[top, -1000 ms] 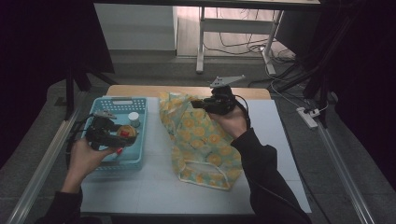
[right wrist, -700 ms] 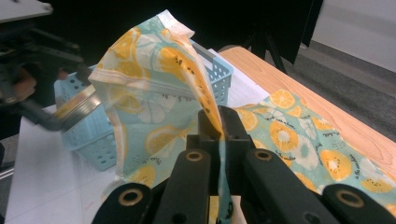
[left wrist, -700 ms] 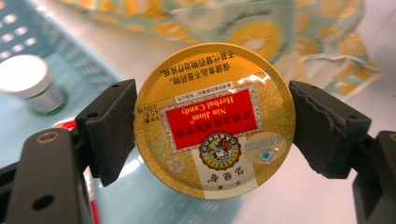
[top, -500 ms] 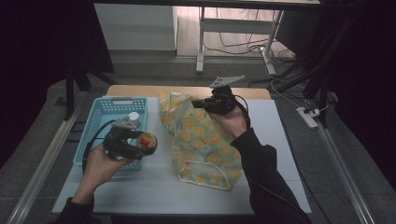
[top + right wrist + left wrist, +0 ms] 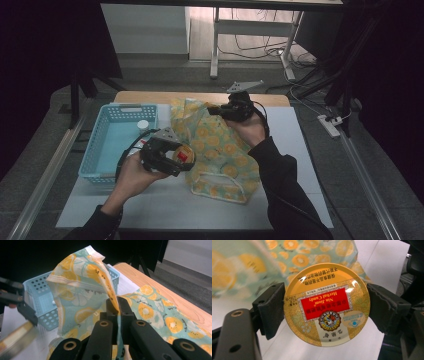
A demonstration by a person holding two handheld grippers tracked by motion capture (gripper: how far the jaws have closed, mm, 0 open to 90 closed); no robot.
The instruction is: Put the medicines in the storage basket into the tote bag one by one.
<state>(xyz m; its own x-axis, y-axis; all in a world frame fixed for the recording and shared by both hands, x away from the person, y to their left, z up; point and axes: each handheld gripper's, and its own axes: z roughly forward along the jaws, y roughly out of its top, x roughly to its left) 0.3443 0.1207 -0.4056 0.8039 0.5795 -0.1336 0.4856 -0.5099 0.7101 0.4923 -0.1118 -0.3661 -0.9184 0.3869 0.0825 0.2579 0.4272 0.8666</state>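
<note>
Packing work, by the look of it: a round candy tin (image 5: 183,155) headed for a citrus-print fabric bag (image 5: 222,150); tin clamped edge to edge in the left gripper (image 5: 179,159), jaws set wide across the full span of the lid, pads (image 5: 272,308) pressed to the rim on both sides, printed face toward that gripper's camera and upside down in it; held in the air above the white table top (image 5: 165,205), just right of the blue basket (image 5: 107,150), at the bag's left edge; small white-capped bottle (image 5: 143,125) left in the basket near its far right corner

Right gripper (image 5: 216,111) at the far end of the bag, jaws pinched narrow on a fold of the cloth near the mouth, lifting that edge so the fabric stands up as a tent in the right gripper view (image 5: 82,277); bag body lying flat toward the person, handle loop (image 5: 220,181) at the near end

Deciding relation: bag mouth up and away from the tin, toward the far side of the table and slightly right; tin flat and round, so no long axis to mind, only the disc's plane, which probably has to line up with the slit of the opening; left hand (image 5: 132,175) the nearer one and already loaded; whether the mouth gapes wide enough for the tin cannot be told from these views; likely snag: rim catching on the loose cloth
</note>
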